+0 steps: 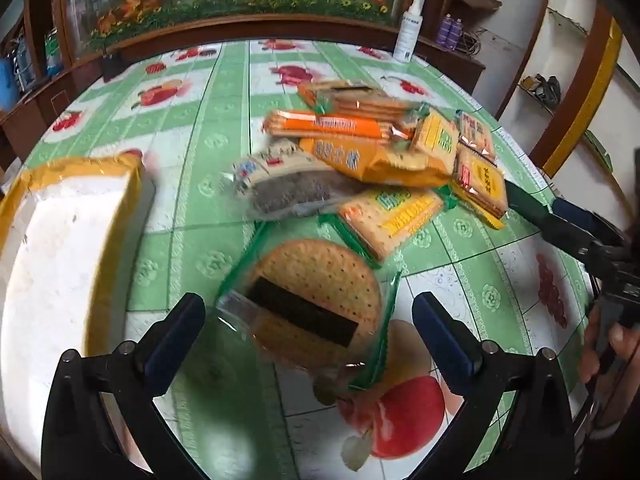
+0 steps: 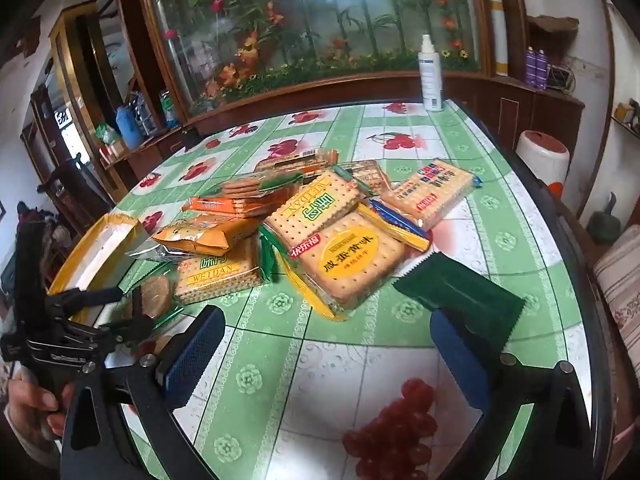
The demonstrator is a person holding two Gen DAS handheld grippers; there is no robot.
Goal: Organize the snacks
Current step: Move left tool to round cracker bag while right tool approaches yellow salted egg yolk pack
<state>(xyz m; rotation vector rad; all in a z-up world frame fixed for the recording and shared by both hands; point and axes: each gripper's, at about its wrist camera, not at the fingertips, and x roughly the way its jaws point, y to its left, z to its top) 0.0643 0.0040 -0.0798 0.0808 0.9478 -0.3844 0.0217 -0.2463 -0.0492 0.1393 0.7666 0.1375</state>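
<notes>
A pile of cracker and biscuit packets [image 1: 372, 152] lies in the middle of the table; it also shows in the right wrist view [image 2: 312, 220]. My left gripper [image 1: 308, 328] is open, its jaws on either side of a round biscuit packet [image 1: 316, 300] with green edges. My right gripper [image 2: 324, 344] is open and empty above the tablecloth, just short of a yellow-labelled cracker packet [image 2: 352, 260]. A dark green packet [image 2: 460, 296] lies by its right finger [image 2: 460, 356]. The right gripper also shows in the left wrist view [image 1: 532, 208] at the pile's right edge.
A white box with a yellow rim [image 1: 60, 240] stands at the table's left. A white spray bottle [image 2: 430, 76] stands at the far edge. The table has a green fruit-print cloth [image 2: 280, 380]. A wooden cabinet with a flower panel [image 2: 320, 32] stands behind.
</notes>
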